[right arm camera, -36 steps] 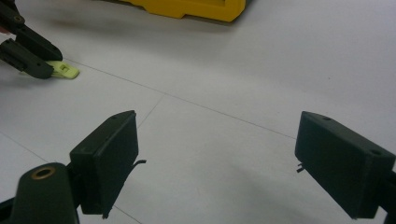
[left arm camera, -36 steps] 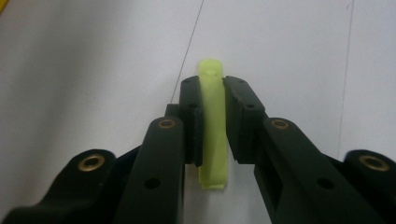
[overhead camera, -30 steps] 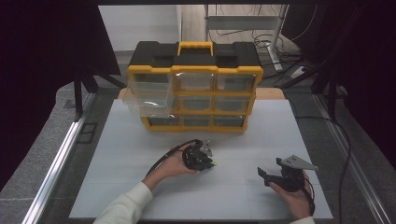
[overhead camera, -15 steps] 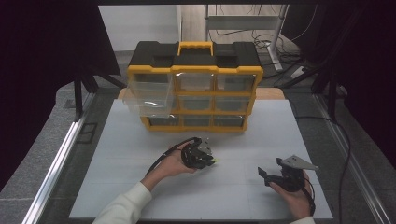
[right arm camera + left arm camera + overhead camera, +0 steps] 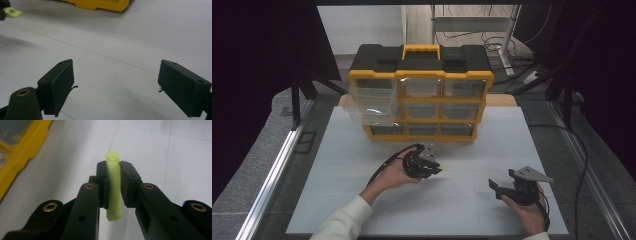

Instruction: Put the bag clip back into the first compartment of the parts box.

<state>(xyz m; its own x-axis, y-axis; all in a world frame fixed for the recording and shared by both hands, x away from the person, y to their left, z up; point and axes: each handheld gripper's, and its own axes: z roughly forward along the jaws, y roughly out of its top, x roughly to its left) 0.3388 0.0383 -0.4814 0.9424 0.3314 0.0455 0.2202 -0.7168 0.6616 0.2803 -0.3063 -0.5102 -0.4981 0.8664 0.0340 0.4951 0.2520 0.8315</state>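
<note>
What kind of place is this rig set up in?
Probably a lab or workshop data-collection bench: a white gridded tabletop, a yellow-and-black plastic drawer organizer on it, loose cables on the floor behind, and dark curtains at the sides.

Probably a lab or workshop: a white table bearing a yellow parts organizer, black curtains at the sides, cables trailing over the floor behind.

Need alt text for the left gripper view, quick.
The left gripper has its black jaws shut on a small pale green plastic peg, held upright above the white table. A yellow plastic organiser edge crosses the top left corner.
</note>
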